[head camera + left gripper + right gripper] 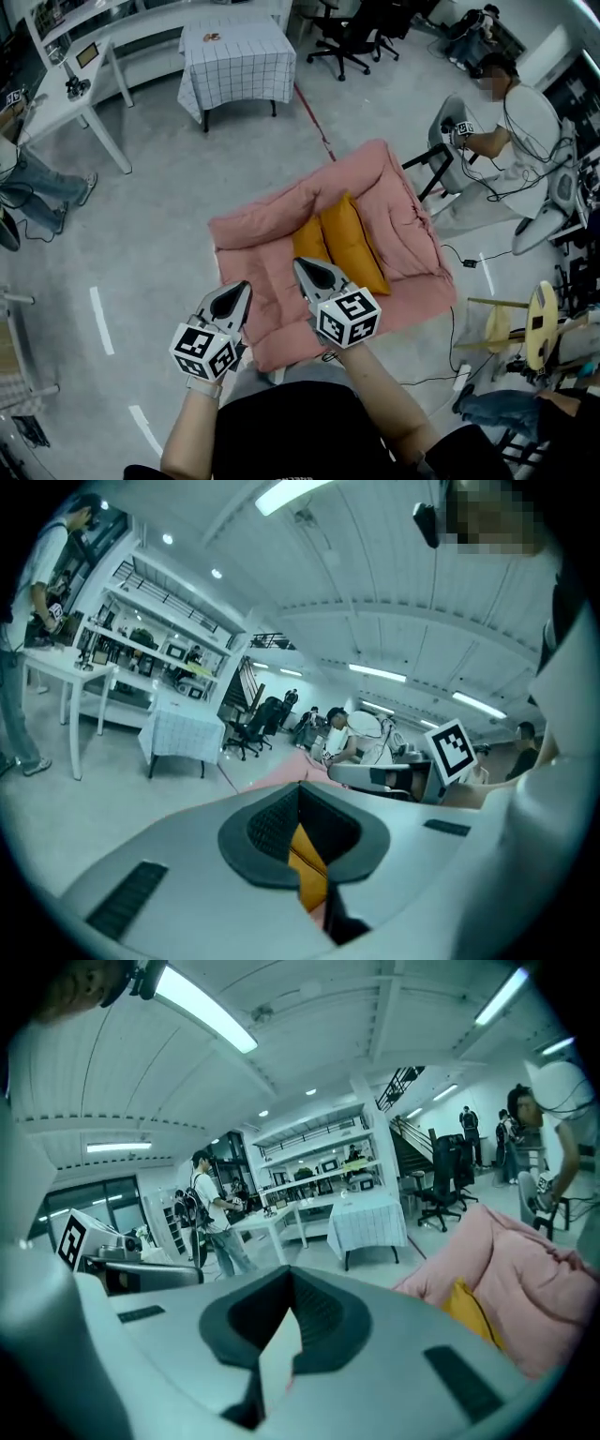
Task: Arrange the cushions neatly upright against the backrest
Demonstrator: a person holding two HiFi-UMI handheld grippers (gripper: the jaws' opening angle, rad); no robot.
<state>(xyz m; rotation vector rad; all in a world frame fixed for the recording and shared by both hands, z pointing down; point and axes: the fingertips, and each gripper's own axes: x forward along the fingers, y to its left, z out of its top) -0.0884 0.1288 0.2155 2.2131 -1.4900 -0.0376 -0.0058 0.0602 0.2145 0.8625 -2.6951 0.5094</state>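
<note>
Standing on edge at the head view's centre, 2 yellow cushions (353, 244) are propped against the backrest (409, 221) of the pink sofa (265, 236), so arranging is judged complete. The left gripper (240, 292) and right gripper (307, 270) are held clear at lower centre. In the left gripper view, jaws are pressed together, empty. In the right gripper view, likewise; cushions lie at right.
</note>
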